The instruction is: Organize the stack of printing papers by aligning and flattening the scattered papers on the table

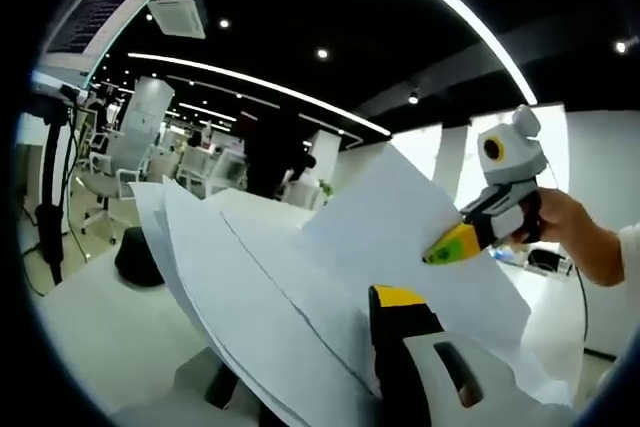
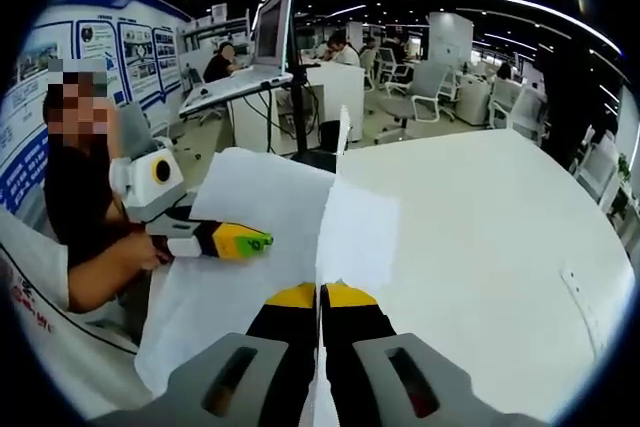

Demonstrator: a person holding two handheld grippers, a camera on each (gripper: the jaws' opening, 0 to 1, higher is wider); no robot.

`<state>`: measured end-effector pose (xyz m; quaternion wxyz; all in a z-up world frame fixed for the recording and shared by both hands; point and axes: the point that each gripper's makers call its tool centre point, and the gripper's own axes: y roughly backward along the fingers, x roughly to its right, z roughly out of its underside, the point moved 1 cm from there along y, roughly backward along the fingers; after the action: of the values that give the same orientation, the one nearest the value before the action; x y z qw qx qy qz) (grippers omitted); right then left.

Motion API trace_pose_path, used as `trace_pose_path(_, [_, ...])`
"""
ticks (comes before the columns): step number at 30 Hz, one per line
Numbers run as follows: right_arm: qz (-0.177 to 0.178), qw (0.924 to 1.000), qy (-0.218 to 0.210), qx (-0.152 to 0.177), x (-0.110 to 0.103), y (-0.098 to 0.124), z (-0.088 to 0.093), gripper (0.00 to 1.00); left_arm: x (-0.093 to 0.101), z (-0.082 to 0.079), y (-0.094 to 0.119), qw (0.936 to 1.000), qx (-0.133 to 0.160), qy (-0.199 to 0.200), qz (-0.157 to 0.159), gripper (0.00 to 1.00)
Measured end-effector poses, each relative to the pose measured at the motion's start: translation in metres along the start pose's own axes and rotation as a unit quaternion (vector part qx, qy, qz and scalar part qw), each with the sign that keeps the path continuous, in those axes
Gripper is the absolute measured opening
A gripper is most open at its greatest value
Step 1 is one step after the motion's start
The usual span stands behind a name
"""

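Several sheets of white printing paper [image 1: 300,287] are lifted off the tabletop [image 2: 480,237] and held on edge, fanned out loosely rather than squared. In the left gripper view I see at least three or four overlapping sheets spreading up and to the left, their edges out of line. In the right gripper view the same papers [image 2: 260,217] stand nearly edge-on to me, with one sheet's edge running straight up from my jaws.

My right gripper [image 2: 321,295] has its yellow-tipped jaws closed together on the lower edge of the papers, with the sheet pinched between them. The same gripper [image 1: 450,245] comes into the left gripper view from the right, with its tip pressed to the far side of the fan and a hand [image 1: 560,219] wrapped around its handle.

My left gripper [image 1: 400,299] shows one black, yellow-tipped jaw in front of the papers; the other is behind the sheets, so I cannot tell for sure how far the jaws stand apart. In the right gripper view that gripper [image 2: 250,243] lies against the left face of the papers, held by a person in a dark shirt [image 2: 75,187].

The round white tabletop spreads out bare to the right of the papers. Beyond it are office chairs [image 2: 425,87], a laptop on a stand [image 2: 265,42] and dark ceiling with strip lights [image 1: 450,2].
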<state>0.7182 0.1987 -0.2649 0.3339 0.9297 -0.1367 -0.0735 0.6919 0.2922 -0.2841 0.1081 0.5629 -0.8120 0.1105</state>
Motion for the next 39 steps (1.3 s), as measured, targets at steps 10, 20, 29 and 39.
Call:
trace_pose_path(10, [-0.011, 0.9999, -0.001, 0.003, -0.008, -0.003, -0.002, 0.0, 0.001, -0.001, 0.0, 1.0, 0.001, 0.005, 0.001, 0.25])
trace_pose_path(20, [-0.016, 0.9999, 0.0, 0.004, -0.012, -0.007, -0.003, 0.0, 0.012, 0.001, -0.002, 1.0, 0.001, 0.003, 0.0, 0.25])
trace_pose_path(29, [-0.013, 0.9999, 0.004, 0.001, -0.01, -0.008, 0.001, 0.0, 0.012, 0.002, -0.003, 1.0, -0.002, -0.009, 0.001, 0.17])
trace_pose_path(39, [0.002, 0.9995, 0.032, 0.002, -0.003, -0.007, 0.003, 0.06, 0.008, -0.001, -0.002, 0.9998, 0.003, -0.017, 0.004, 0.13])
